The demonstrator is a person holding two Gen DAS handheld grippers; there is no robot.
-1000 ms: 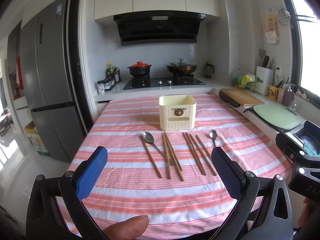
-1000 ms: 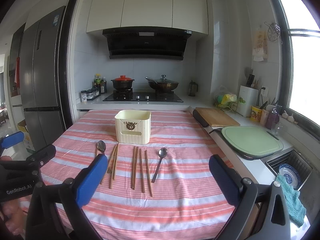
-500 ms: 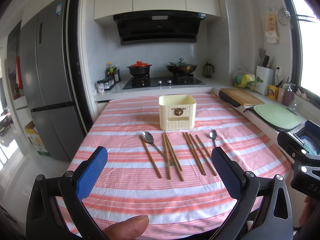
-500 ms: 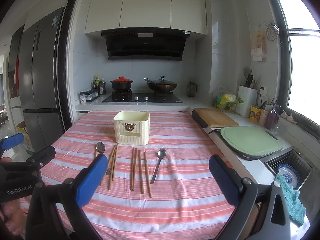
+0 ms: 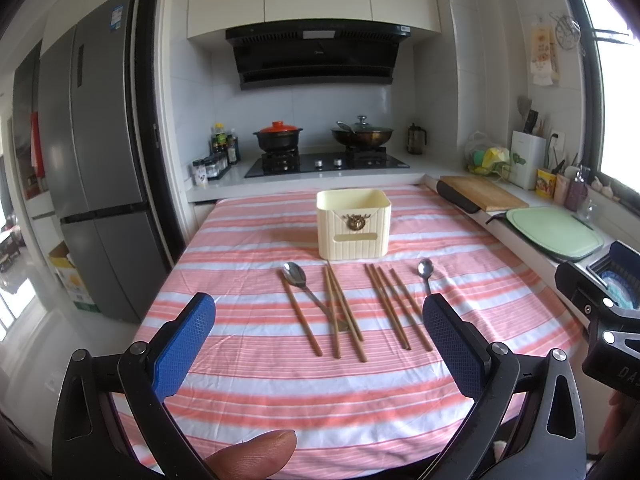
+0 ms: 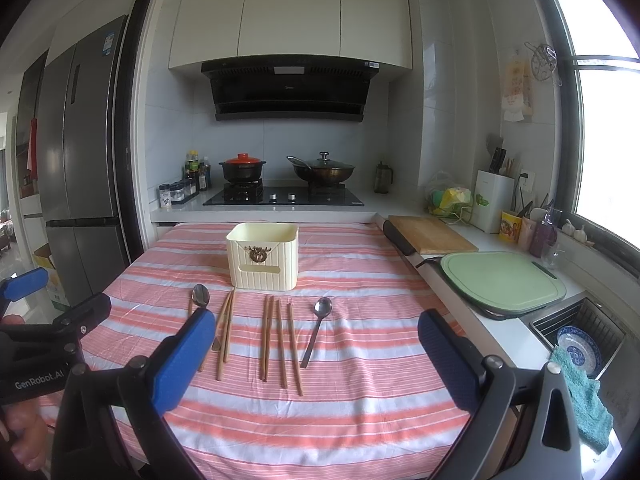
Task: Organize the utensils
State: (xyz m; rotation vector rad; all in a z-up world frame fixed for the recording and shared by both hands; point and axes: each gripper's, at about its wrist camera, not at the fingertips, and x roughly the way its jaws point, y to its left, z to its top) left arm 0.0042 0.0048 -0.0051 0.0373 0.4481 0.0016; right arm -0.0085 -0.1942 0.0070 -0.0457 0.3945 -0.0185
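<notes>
A cream utensil holder (image 5: 353,224) (image 6: 263,256) stands upright and empty-looking on the pink striped tablecloth (image 5: 320,384). In front of it lie several brown chopsticks (image 5: 396,308) (image 6: 280,340) and two metal spoons, one on the left (image 5: 296,274) (image 6: 200,296) crossing under chopsticks and one on the right (image 5: 425,270) (image 6: 320,312). My left gripper (image 5: 320,344) hovers open near the table's front edge, well short of the utensils. My right gripper (image 6: 316,352) is likewise open and holds nothing. Each gripper's body shows at the edge of the other's view.
A wooden cutting board (image 6: 430,234) and a green board (image 6: 502,282) lie on the counter to the right, by a sink with a blue plate (image 6: 578,350) and teal cloth. A stove with two pots (image 5: 320,140) is behind; a refrigerator (image 5: 92,184) stands left.
The right wrist view has drifted slightly, so the holder and utensils sit a little more to the left. The left gripper and all utensils stay put.
</notes>
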